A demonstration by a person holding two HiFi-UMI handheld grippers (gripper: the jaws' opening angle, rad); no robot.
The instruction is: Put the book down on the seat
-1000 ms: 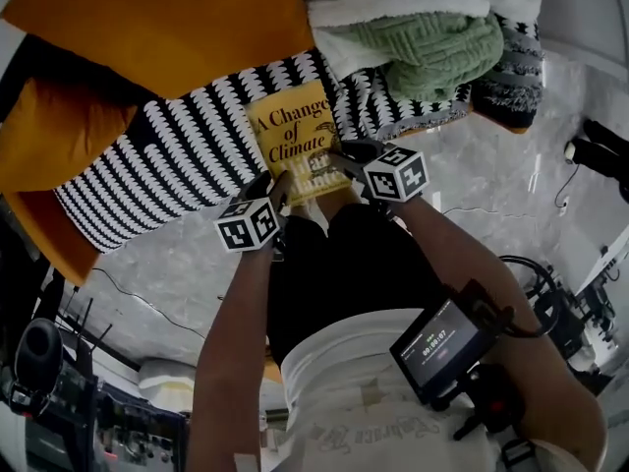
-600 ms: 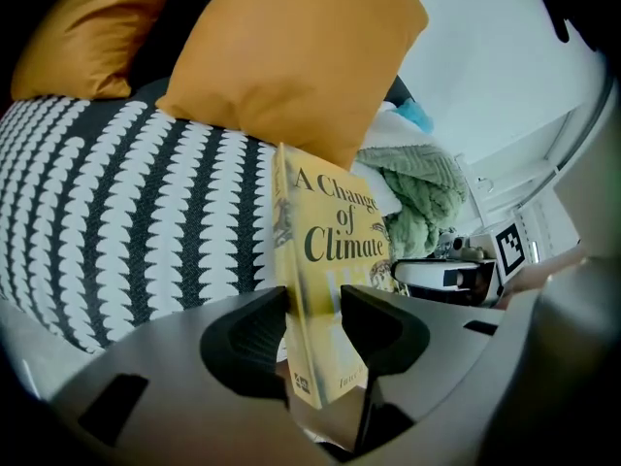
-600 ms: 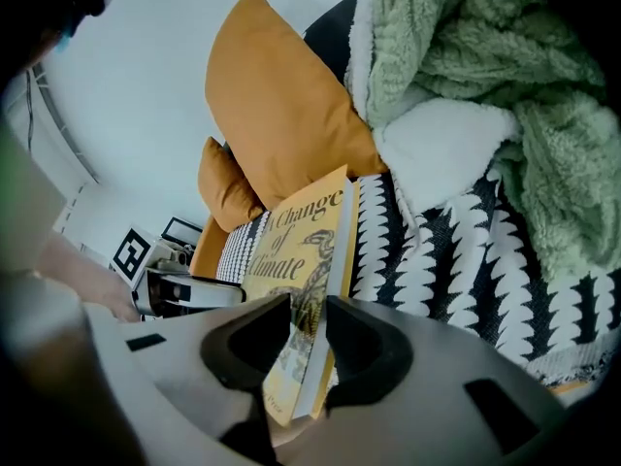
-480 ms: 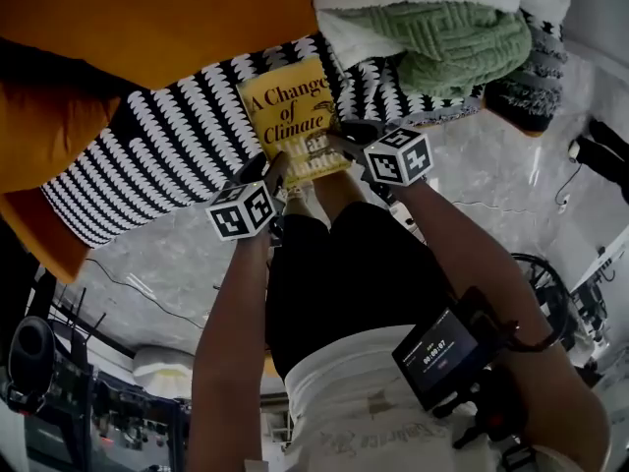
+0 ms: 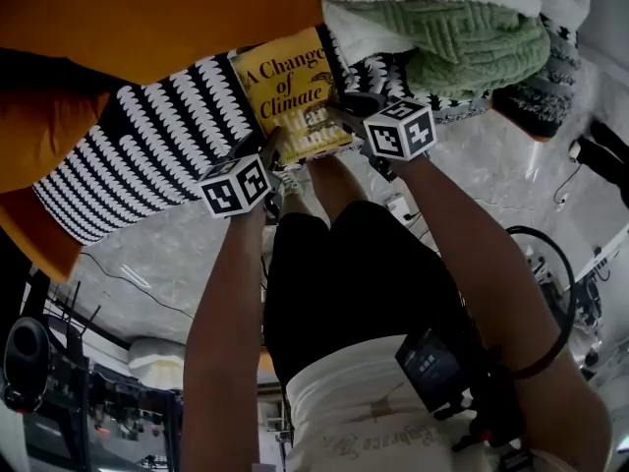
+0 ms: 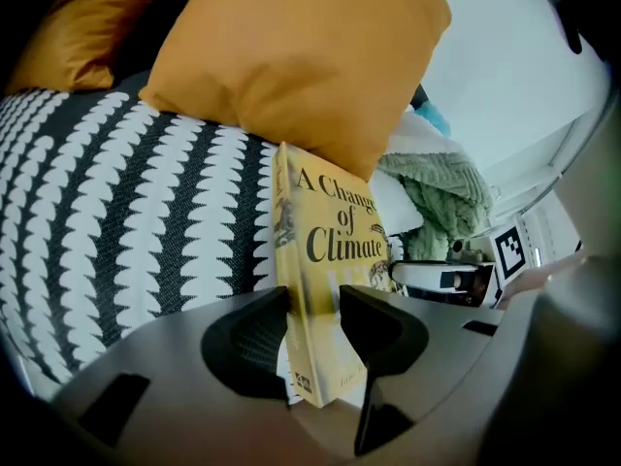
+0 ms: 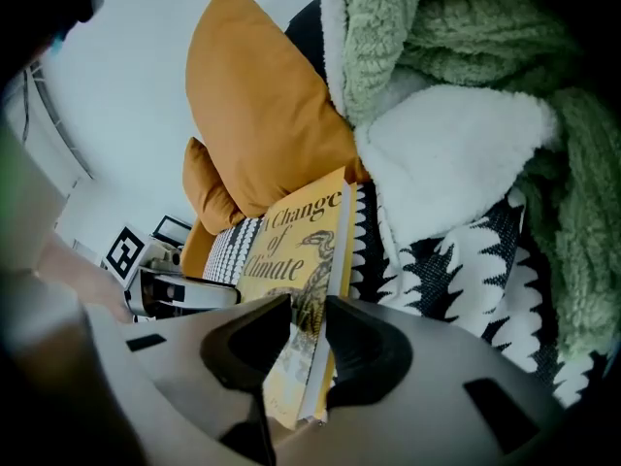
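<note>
Head view: my left claw [image 5: 267, 157] and right claw [image 5: 346, 116] each clamp a near corner of the yellow rectangular book [image 5: 290, 87], cover up, over the black-and-white patterned seat cushion [image 5: 147, 155], beside the orange pillow [image 5: 167, 18]. Whether the book touches the seat I cannot tell.
</note>
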